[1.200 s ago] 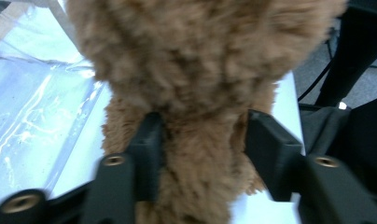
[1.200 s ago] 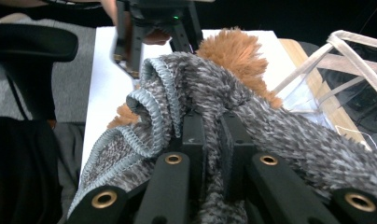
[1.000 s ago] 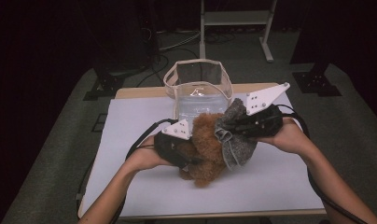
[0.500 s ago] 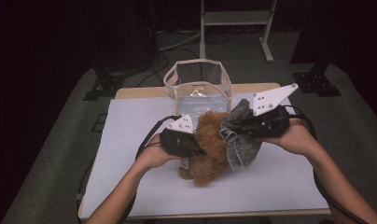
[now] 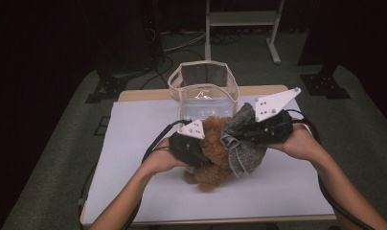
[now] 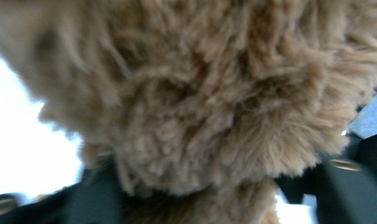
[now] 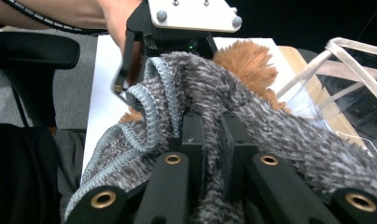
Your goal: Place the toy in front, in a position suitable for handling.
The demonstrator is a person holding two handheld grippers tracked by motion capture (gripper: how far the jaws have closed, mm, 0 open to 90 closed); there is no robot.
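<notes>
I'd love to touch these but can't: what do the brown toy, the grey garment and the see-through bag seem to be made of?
The brown plush toy looks like long, shaggy synthetic fur, with loose matte tufts. The grey garment seems a fuzzy mottled knit, with a ribbed blue-grey hem; perhaps fleece. The clear bag appears to be glossy soft plastic with beige fabric trim, since it shines and you see through it.

So the left claw is buried in the side of a brown fuzzy teddy bear, and its jaws have just been opening a bit with the fur between them. The right claw comes in from the other side, clamped on a grey knitted garment that drapes over the bear. Just beyond both claws sits a clear plastic bag with beige trim, mouth open, on the white surface.
</notes>
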